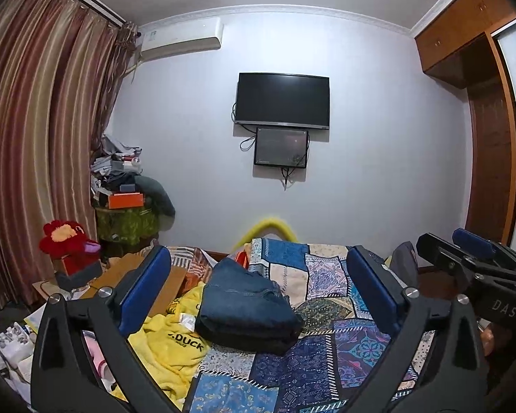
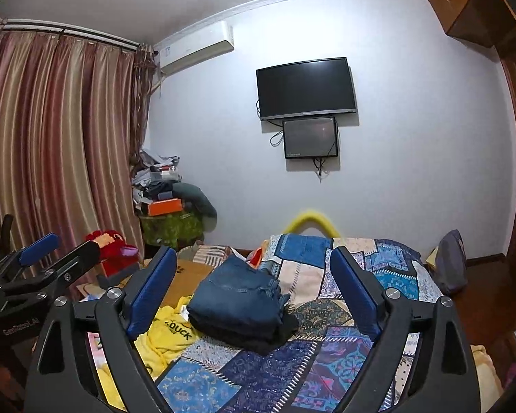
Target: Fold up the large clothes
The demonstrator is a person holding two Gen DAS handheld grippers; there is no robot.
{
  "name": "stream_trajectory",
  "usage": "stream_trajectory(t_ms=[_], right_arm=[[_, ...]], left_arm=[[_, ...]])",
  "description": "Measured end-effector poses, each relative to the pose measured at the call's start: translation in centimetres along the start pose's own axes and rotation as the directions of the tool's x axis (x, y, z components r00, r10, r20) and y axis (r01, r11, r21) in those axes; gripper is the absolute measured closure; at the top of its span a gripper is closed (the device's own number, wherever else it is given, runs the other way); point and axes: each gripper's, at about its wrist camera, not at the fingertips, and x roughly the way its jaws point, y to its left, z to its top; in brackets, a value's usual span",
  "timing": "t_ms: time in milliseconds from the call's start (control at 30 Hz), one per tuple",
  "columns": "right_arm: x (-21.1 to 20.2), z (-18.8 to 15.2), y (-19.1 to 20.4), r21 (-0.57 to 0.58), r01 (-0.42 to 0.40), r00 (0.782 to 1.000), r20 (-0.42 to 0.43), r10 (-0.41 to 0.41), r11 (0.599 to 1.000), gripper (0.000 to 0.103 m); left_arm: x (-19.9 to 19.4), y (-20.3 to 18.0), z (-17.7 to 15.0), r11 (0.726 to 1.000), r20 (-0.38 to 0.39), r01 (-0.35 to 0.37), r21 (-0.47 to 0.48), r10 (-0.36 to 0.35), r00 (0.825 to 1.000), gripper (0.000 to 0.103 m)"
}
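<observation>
Left gripper (image 1: 258,275) wide, right gripper (image 2: 254,272) wide, both empty; folded jeans (image 1: 246,304) hide dark layer beneath.

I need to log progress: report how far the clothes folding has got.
Done: the jeans lie folded in a stack on the patchwork bedspread. In hand: nothing; the left hand-held gripper and right hand-held gripper are open and empty. Left: the yellow garment beside the jeans lies crumpled, unfolded.
</observation>
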Motion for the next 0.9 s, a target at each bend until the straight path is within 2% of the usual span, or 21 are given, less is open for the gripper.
stream_trajectory(t_ms=[567,900], right_arm=[[-0.2,-0.3,0.2,-0.008,0.024,0.999,-0.039,-0.025,1.0,0.014],[-0.4,-0.5,-0.2,0.003,0.024,0.999,-0.048,-0.024,1.0,0.014]], left_arm=[[1.1,0.2,-1.2,1.0,-0.058,-0.002,-0.002,0.002,0.998,0.0],[1.2,-0.1,-1.3,1.0,-0.066,-0.001,0.007,0.001,0.998,0.0]])
